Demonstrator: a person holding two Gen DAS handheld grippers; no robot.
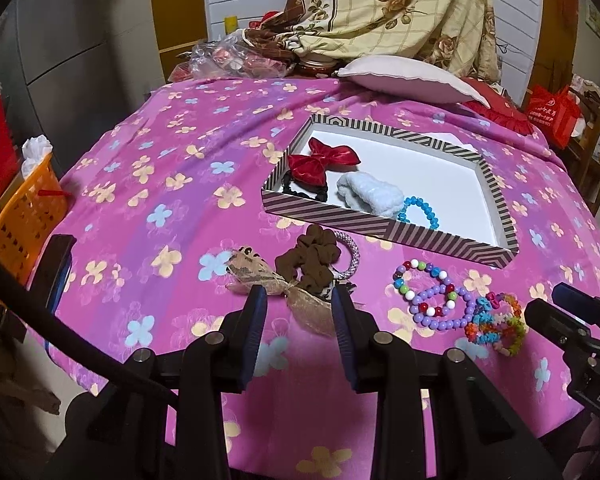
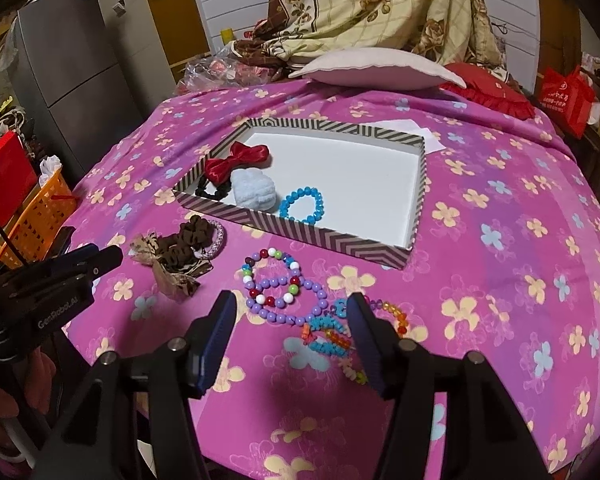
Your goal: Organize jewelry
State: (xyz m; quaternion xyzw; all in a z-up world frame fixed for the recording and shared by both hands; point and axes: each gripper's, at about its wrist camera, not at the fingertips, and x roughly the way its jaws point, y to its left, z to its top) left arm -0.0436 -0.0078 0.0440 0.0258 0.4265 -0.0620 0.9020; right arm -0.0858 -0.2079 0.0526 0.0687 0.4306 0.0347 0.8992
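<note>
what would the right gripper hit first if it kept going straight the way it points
Most likely the purple bead bracelet, which lies on the cloth just ahead between its open jaws; the colourful bracelets sit nearer the right jaw. Depth is hard to judge.

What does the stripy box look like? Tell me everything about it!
The stripy box is a shallow, open rectangular tray, likely cardboard, with brown-and-cream chevron stripes on its walls and a plain white inside. It lies flat on the pink flowered cloth. At its near-left end sit a red bow, a black scrunchie, a fluffy white scrunchie and a blue bead bracelet. The rest is bare. Neither gripper touches it.
</note>
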